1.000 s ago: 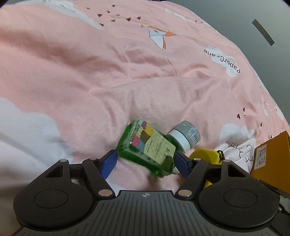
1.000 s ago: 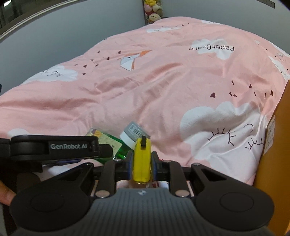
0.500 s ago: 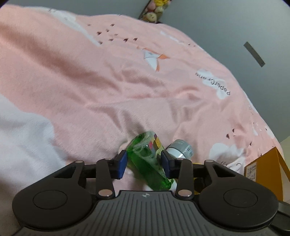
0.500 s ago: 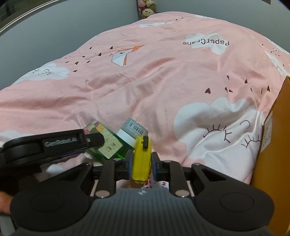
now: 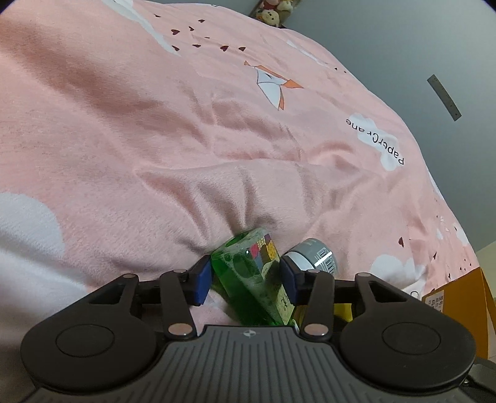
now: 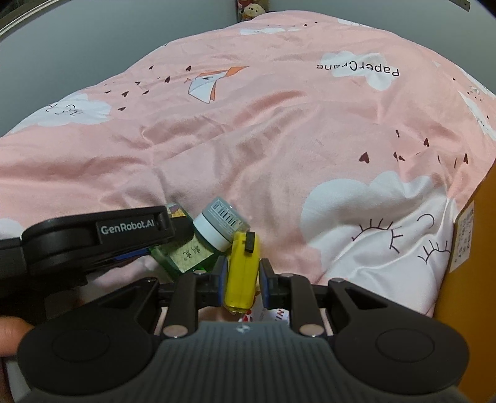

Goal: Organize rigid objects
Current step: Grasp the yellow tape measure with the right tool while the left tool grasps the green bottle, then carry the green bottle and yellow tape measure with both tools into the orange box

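My left gripper [image 5: 246,279] is shut on a green transparent bottle [image 5: 248,285] with a paper label and holds it tilted just above the pink bedspread. The bottle also shows in the right wrist view [image 6: 186,255], under the left gripper's black body [image 6: 93,238]. A grey-lidded white jar [image 5: 313,257] lies beside the bottle and shows in the right wrist view too [image 6: 220,228]. My right gripper [image 6: 241,276] is shut on a yellow object [image 6: 243,269] with a black clip, close against the jar.
A pink bedspread [image 6: 279,130] with white clouds covers the bed. An orange cardboard box [image 6: 468,266] stands at the right edge, and it shows in the left wrist view [image 5: 458,297]. Plush toys [image 5: 272,12] sit at the far wall. A red-and-white packet [image 6: 272,314] lies under my right gripper.
My left gripper closed on the green bottle and lifted it, tilting it up. My right gripper kept hold of the yellow object and shifted slightly toward the jar.
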Available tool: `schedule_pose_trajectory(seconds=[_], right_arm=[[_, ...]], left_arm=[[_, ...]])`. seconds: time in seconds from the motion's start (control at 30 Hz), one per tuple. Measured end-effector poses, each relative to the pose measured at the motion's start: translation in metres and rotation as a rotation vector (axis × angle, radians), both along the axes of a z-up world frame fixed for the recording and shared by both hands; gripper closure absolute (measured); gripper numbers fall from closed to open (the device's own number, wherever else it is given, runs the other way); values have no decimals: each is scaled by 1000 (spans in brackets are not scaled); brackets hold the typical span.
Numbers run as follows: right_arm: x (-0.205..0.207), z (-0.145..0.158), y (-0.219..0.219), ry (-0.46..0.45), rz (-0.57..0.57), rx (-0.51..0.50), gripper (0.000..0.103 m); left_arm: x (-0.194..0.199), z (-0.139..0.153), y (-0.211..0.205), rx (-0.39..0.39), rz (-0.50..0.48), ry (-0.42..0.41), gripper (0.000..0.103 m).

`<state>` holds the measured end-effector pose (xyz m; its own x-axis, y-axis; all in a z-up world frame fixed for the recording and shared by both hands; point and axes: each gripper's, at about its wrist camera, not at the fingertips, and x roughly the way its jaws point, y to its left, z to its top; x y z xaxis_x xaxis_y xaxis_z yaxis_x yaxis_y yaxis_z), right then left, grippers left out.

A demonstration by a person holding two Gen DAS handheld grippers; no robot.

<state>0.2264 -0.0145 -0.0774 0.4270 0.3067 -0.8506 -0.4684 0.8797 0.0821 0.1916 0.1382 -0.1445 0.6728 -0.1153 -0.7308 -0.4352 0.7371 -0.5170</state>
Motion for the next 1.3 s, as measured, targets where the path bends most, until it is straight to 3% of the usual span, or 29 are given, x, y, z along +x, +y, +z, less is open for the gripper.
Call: schedule_pose_trajectory(seconds=[0.37, 0.67, 0.87, 1.0, 1.3], right_arm=[[-15, 9, -10, -9, -21, 43, 84], [-31, 26, -21, -50, -31, 63, 85], [-45, 41, -29, -104, -28, 62, 85], [-53, 49, -40, -115, -43, 84, 85], [-71, 88, -68, -233, -59, 87, 85]], left_arm=[[-20, 19, -5, 39, -39, -56, 62], [-45, 48, -23, 126, -99, -134, 68], [-57, 72, -44, 233, -156, -178, 70], [-66, 84, -51, 253, -168, -203, 70], [-77, 125, -70, 297, -203, -310, 70]])
